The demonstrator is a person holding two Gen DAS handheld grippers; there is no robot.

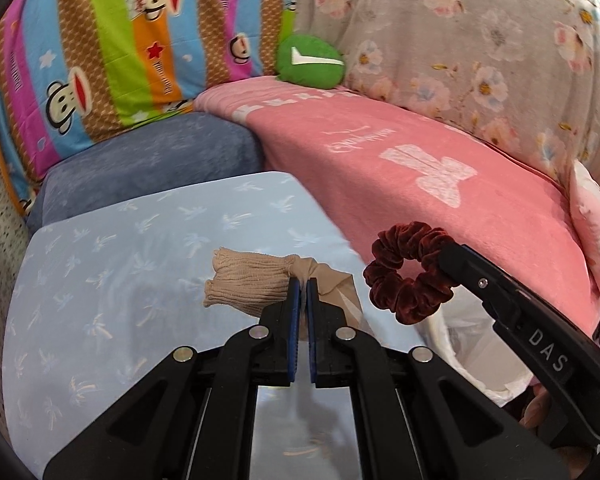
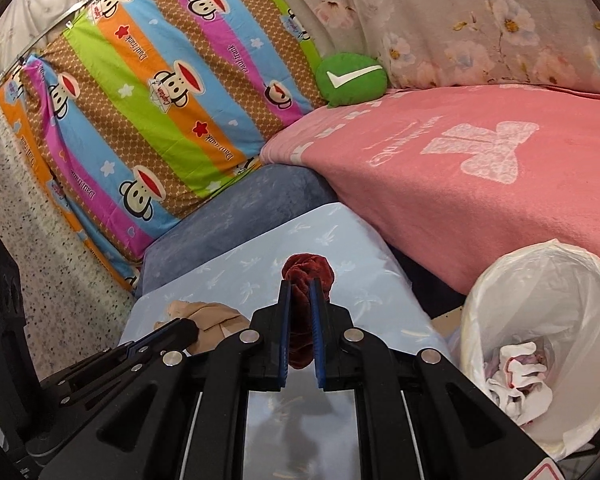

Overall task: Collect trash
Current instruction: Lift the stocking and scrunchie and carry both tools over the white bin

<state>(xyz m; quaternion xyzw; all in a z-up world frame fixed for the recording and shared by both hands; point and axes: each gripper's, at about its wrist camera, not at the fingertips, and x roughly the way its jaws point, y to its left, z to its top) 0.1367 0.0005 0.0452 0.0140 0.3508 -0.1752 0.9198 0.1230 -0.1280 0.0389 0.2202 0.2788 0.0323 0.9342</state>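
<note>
Trash here is two small cloth items, each clamped between a pair of fingers. The left gripper (image 1: 303, 286) has its blue pads together on a beige stocking (image 1: 244, 286), pinched at its knotted part so the ribbed cuff sticks out to the left above the pale blue surface (image 1: 100, 280). The right gripper (image 2: 300, 292) is closed on a dark red velvet scrunchie (image 2: 308, 270), which bulges past the fingertips. Just right of the right gripper stands a bin lined with a white plastic bag (image 2: 540, 264), crumpled white tissue (image 2: 516, 376) lying inside. Beyond the surface lie a blue cushion (image 1: 152, 164) and a pink blanket (image 1: 380, 184), with a green round cushion (image 1: 310, 62) bearing a white tick against the striped monkey-print cloth (image 1: 100, 60).
</note>
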